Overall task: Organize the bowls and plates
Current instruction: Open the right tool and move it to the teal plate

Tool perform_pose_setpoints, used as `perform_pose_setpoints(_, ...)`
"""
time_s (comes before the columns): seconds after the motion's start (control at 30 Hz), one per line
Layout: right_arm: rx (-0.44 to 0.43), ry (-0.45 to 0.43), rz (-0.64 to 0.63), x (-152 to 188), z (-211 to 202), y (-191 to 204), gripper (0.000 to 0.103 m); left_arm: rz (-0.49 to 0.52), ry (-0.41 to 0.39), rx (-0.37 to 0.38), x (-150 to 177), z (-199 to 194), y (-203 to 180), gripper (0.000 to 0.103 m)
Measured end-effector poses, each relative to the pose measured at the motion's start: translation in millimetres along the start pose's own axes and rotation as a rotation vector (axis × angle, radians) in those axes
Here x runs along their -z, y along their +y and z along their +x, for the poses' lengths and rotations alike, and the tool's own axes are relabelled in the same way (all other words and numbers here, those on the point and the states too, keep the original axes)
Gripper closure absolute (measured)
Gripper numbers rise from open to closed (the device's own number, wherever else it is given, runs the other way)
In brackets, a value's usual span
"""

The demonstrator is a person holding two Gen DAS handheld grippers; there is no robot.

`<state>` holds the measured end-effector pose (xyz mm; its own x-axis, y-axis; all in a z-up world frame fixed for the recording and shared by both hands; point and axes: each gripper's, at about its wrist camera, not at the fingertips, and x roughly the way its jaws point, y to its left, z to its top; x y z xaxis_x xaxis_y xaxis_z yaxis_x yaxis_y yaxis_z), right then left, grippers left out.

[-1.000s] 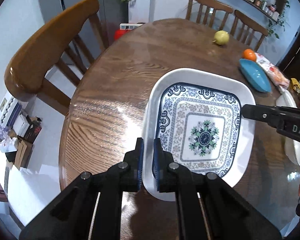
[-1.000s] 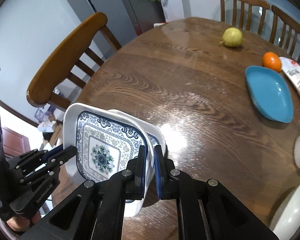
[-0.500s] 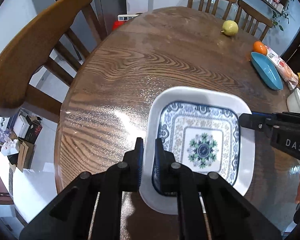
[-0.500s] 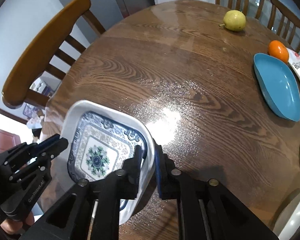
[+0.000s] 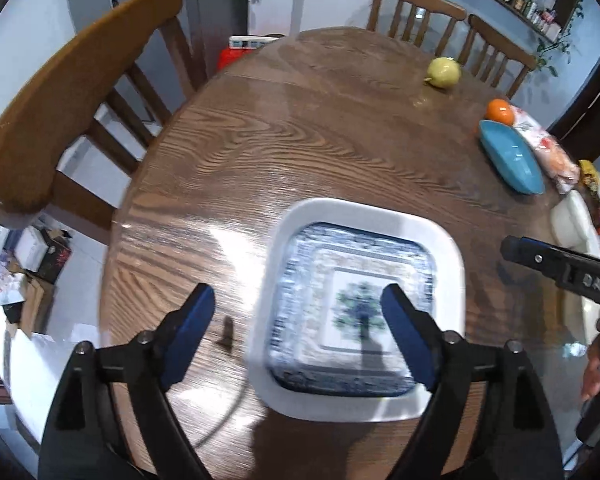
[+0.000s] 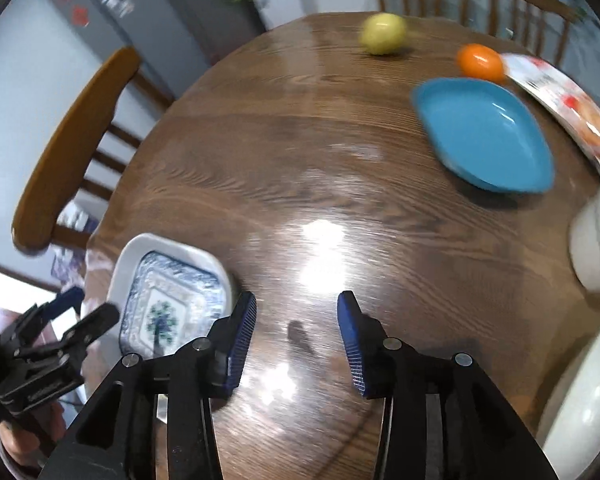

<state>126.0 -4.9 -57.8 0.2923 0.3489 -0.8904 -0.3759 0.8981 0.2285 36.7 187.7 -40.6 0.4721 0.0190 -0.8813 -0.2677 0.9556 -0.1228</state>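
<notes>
Both tongs just let go. Left gripper is wide apart now, w/ nothing in it; a sec ago it pinched the rim. Right gripper is wide apart too, and empty. The square white plate w/ blue flower pattern now lies flat on the round brown wood table, near the front edge. So that plate looks put down. Farther off sits the blue oval dish, prob next to sort.
</notes>
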Motion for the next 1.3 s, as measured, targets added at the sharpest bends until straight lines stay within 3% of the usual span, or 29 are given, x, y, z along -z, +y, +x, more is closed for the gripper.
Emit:
perform_pose_setpoints(0.13, 0.005, -0.04, 0.126, 3.4, -17.2, -43.8, 0.06, 0.01, -0.01, 0.052, 4.0, -5.2, -26.3, 0.002)
perform_pose_setpoints(0.3, 0.087, -0.149, 0.236, 6.5, -45.3, -93.1, 0.06, 0.089, 0.008, 0.107, 6.3, -4.1, -65.4, 0.001)
perform_pose_setpoints(0.43, 0.123, -0.183, 0.143, -5.8, -48.3, -92.6, 0.06, 0.105, 0.013, 0.12, -0.8, 0.5, -88.0, 0.001)
perform_pose_setpoints(0.57, 0.216, -0.21, -0.058, -35.8, -31.0, -67.4, 0.06, 0.082, -0.008, 0.131, -10.2, -1.8, -91.3, 0.001)
perform_pose_setpoints(0.83, 0.314, -0.11, -0.207, -78.5, 29.6, -55.1, 0.06, 0.046, -0.006, 0.097, -15.8, 0.3, -82.5, 0.001)
perform_pose_setpoints(0.87, 0.314, -0.086, -0.23, -80.9, 37.9, -52.9, 0.063, 0.04, -0.006, 0.097, -15.9, 0.9, -80.4, 0.001)
perform_pose_setpoints(0.97, 0.349, -0.044, -0.269, -79.6, 48.0, -51.1, 0.091, 0.023, 0.001, 0.091, -16.3, 4.1, -76.3, 0.001)
perform_pose_setpoints(1.1, 0.3, -0.038, -0.247, -71.9, 33.5, -51.4, 0.097, 0.027, 0.005, 0.094, -14.3, 6.6, -77.9, 0.001)
perform_pose_setpoints(1.3, 0.09, -0.02, -0.225, -14.2, -13.3, -40.0, 0.097, 0.071, 0.015, 0.115, -9.0, 8.7, -89.3, 0.001)
